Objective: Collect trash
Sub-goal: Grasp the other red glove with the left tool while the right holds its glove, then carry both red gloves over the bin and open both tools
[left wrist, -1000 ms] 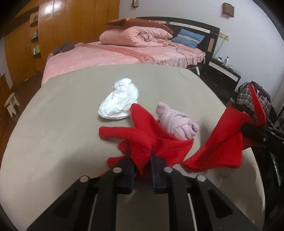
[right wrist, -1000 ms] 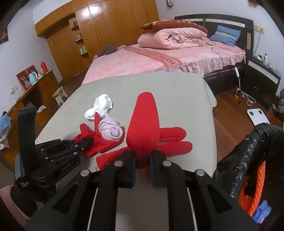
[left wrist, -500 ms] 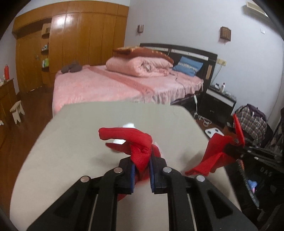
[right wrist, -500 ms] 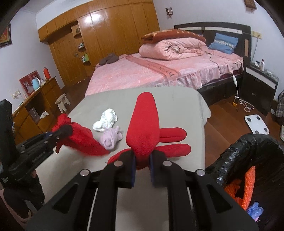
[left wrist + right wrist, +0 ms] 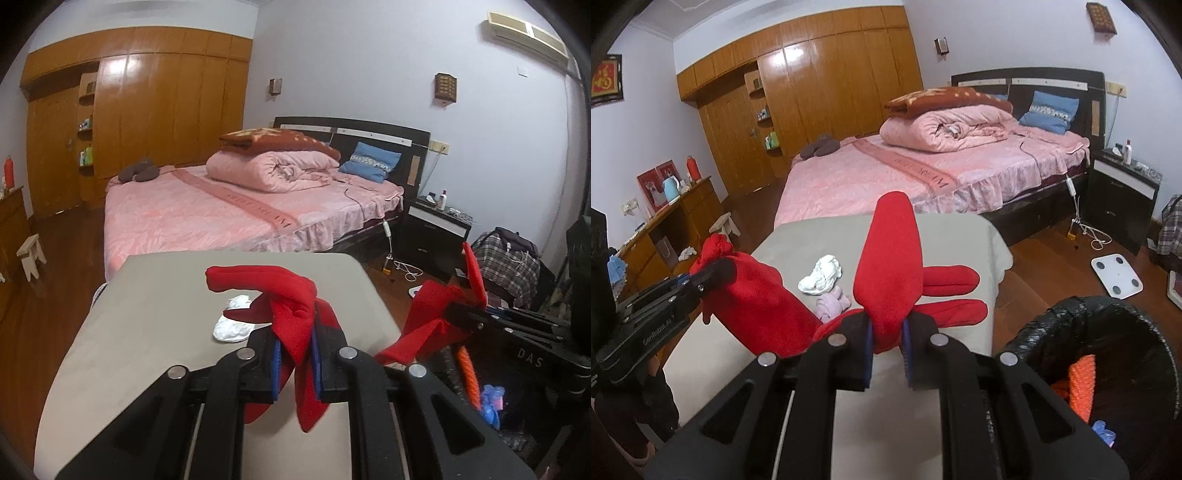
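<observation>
Gloves, red, one in each gripper. Left gripper (image 5: 295,332) clamped on the first red glove (image 5: 291,295), jaws pressed together on the fabric, with only the cloth keeping the pads apart. Held clear of the grey table (image 5: 166,295), one glove finger sticking out level to the left, the cuff end hanging limp below the jaws. From the right wrist view, same left gripper (image 5: 716,271) at the left edge, first red glove (image 5: 757,295) drooping from its tip over the near left part of the table (image 5: 953,236).

Right gripper (image 5: 888,325) likewise closed tight on the second red glove (image 5: 890,258), pinched near its base. Broad part of that glove standing up from the jaws, two fingers pointing right, level, over the table's right side. Seen from the left wrist view as a folded red shape (image 5: 428,317) dangling at the right gripper's tip (image 5: 458,314), past the table's right edge and above the dark bin.

Left lying on the table: crumpled white cloth (image 5: 822,275) near the middle, and touching its near side a rolled pale pink bundle (image 5: 833,304), partly hidden behind the red fabric.

Black-lined bin (image 5: 1071,306) just beside the table's near right corner, below and right of the right gripper, mouth open. Inside, something orange (image 5: 1080,380) and a small blue scrap (image 5: 1102,432).

Beyond the table, pink bed (image 5: 868,173) with a folded quilt on it.
</observation>
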`<move>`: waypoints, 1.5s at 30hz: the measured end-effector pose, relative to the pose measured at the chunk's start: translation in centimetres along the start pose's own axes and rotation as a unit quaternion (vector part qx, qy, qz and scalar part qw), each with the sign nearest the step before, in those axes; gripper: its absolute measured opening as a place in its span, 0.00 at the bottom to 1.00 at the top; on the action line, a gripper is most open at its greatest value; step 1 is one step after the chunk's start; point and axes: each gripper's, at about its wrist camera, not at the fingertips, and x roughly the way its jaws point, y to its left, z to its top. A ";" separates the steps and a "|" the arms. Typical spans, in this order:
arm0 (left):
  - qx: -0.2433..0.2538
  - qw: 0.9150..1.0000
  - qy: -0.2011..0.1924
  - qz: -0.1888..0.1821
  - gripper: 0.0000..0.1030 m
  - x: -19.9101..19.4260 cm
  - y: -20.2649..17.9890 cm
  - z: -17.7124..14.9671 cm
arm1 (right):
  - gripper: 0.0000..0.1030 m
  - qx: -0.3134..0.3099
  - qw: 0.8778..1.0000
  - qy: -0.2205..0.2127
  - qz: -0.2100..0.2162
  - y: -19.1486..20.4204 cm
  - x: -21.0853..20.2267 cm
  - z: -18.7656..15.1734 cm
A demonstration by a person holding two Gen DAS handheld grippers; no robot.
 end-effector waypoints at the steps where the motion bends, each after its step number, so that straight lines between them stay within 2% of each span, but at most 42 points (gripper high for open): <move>1: 0.001 1.000 -0.002 -0.002 0.12 -0.3 -0.4 0.2 | 0.12 0.001 1.000 -0.005 -0.003 -0.2 -0.6 0.1; 14: 0.025 0.998 -0.016 -0.055 0.12 -2.1 -6.5 1.4 | 0.12 0.018 0.998 -0.037 -0.043 -4.3 -6.8 -0.3; 27: 0.068 0.988 -0.014 -0.137 0.12 -0.8 -15.8 1.6 | 0.12 0.047 0.990 -0.050 -0.119 -11.2 -12.2 -2.6; 39: 0.104 0.975 0.001 -0.196 0.13 1.9 -23.6 1.0 | 0.12 0.076 0.981 -0.043 -0.171 -16.7 -14.3 -5.6; 45: 0.113 0.971 0.014 -0.211 0.13 3.3 -25.7 0.2 | 0.14 0.088 0.978 -0.035 -0.185 -18.2 -14.3 -6.6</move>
